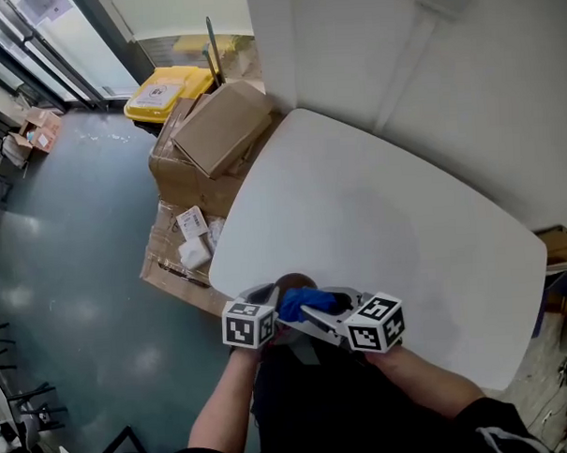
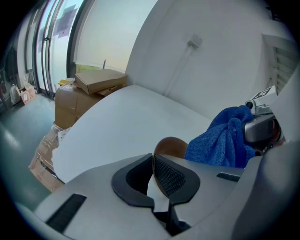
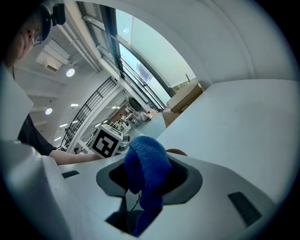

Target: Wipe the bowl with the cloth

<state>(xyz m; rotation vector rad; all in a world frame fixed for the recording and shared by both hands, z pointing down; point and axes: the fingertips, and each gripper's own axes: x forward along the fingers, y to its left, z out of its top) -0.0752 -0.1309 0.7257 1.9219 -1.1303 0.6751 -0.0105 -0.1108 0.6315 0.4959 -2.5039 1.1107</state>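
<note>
Head view, table: A white table (image 1: pixel 376 198) fills the centre and right of the frame.
Head view, bowl: I see a brown bowl (image 1: pixel 291 283) at lower centre, at the table's near edge.
Head view, cloth: A blue cloth (image 1: pixel 306 302) is bunched just below the bowl.
Left gripper view, jaws: The left gripper (image 2: pixel 153 157) has its pads almost together, pinched on the bowl's rim. The cloth sits at right of frame.
Right gripper view, jaws: The right gripper (image 3: pixel 147 171) is clamped on the cloth, which bulges up at centre. A sliver of bowl shows behind it.
</note>
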